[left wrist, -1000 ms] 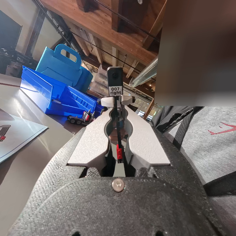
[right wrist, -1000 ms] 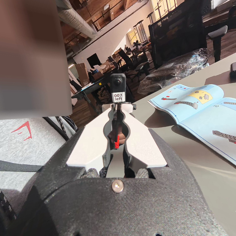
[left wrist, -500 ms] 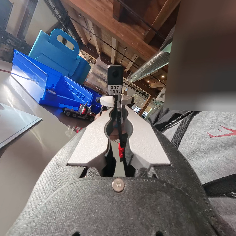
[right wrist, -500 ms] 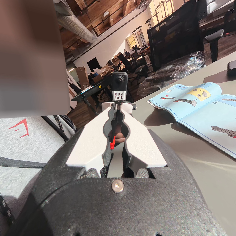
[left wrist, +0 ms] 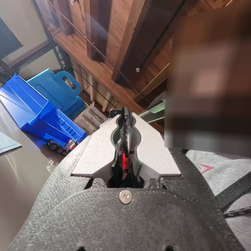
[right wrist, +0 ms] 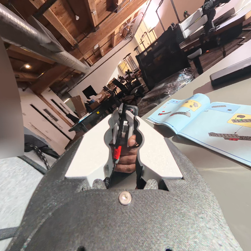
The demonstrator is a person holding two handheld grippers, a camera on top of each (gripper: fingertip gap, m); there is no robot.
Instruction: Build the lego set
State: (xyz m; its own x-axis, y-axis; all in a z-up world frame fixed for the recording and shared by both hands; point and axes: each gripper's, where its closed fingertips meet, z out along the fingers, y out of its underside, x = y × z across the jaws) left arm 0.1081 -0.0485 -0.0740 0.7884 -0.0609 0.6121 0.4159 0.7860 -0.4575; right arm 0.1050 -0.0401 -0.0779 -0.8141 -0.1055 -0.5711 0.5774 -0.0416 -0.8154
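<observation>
A long black lego plate with a small red brick near its lower end stands on edge between my two grippers, which face each other tip to tip above the table. My left gripper is shut on the plate. My right gripper is shut on the same plate. The red brick shows through the gap between the right gripper's fingers. A hand holding the left gripper shows behind it. How far each grip reaches along the plate is hidden.
A blue bin and a teal foam case stand at the far left, with a part-built lego truck in front. An open instruction booklet and a dark flat device lie on the grey table. A person's grey shirt is close by. The grippers are tip to tip, or close to it. The dark flat device is about 35 cm from both grippers' fingertips.
Both grippers have tilted upward and rolled, so more ceiling shows. They have drawn closer together tip to tip. The black plate with the red brick stays held between them.
</observation>
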